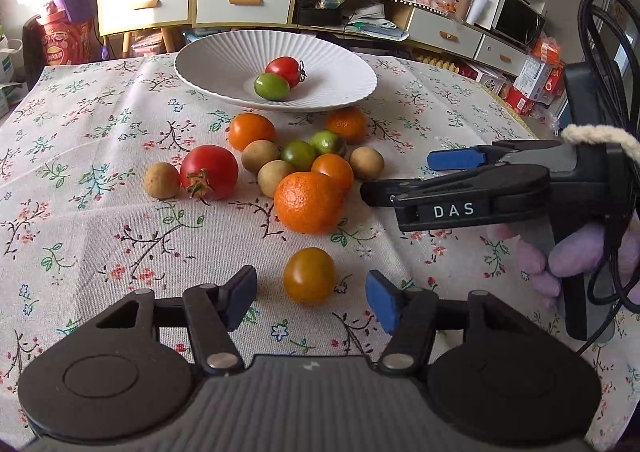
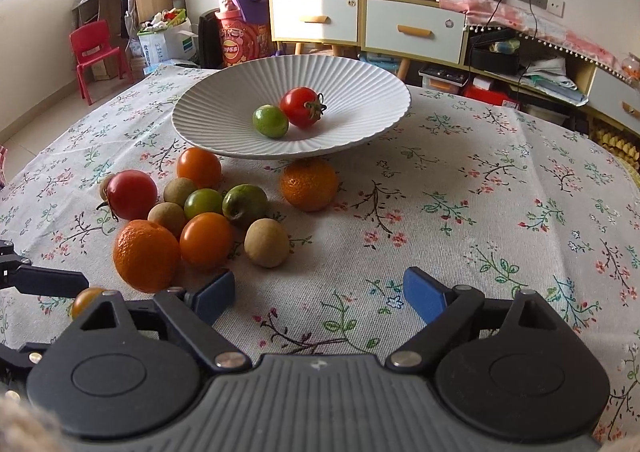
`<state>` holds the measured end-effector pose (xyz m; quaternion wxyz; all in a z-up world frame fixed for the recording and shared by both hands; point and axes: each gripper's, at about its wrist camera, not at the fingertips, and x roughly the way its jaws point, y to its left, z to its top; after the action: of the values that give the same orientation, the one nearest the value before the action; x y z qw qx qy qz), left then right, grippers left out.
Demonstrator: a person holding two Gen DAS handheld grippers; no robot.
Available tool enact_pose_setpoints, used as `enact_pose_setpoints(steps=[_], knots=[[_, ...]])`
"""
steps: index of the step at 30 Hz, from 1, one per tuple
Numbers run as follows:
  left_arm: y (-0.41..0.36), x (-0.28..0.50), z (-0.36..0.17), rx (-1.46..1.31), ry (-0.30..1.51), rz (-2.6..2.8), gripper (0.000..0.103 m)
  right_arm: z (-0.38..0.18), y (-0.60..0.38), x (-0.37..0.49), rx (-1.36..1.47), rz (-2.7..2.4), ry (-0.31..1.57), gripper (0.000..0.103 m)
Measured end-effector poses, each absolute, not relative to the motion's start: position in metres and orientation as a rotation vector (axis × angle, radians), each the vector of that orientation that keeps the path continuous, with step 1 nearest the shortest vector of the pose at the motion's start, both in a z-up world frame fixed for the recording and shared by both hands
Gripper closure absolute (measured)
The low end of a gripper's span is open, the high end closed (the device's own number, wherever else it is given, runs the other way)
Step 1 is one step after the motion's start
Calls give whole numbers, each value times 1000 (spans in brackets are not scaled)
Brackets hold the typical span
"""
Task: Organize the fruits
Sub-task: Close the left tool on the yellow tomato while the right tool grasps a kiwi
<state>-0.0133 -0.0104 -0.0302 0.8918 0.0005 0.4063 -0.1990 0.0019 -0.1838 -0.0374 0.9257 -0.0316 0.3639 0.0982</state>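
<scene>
Small orange-green tomato (image 1: pixel 309 275) lay on the table (image 1: pixel 100 236) between the left tool's (image 1: pixel 311 298) spread pads, not touched. Big orange (image 1: pixel 309 202) sat just beyond at 12 o'clock, w/ the fruit heap behind it. Right tool (image 2: pixel 319 296) stood spread over bare cloth, brown fruit (image 2: pixel 266 242) at 11 o'clock. White plate (image 1: pixel 224 63) further back held a red tomato & green fruit. In right-wrist view the small tomato was mostly hidden behind the tool.

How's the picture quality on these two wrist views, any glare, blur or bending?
Left wrist view: the window at top left is blown out white, and the floral tablecloth curves away under fisheye bending; the fruit stays sharp. Right wrist view: daylight comes from the left, the white ribbed bowl casts a soft shadow on the cloth, and the corners go dark.
</scene>
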Motion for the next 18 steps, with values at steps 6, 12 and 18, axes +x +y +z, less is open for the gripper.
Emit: enact_pose_setpoints(steps=[6, 12, 18], knots=[[-10, -12, -30, -13, 852, -429, 62, -37, -180, 5, -76, 204, 716, 31], [-7, -13, -29, -30, 855, -420, 71, -35, -173, 5, -89, 229, 700, 51], [-8, -13, -29, -22, 853, -424, 71, -32, -169, 4, -79, 246, 695, 64]])
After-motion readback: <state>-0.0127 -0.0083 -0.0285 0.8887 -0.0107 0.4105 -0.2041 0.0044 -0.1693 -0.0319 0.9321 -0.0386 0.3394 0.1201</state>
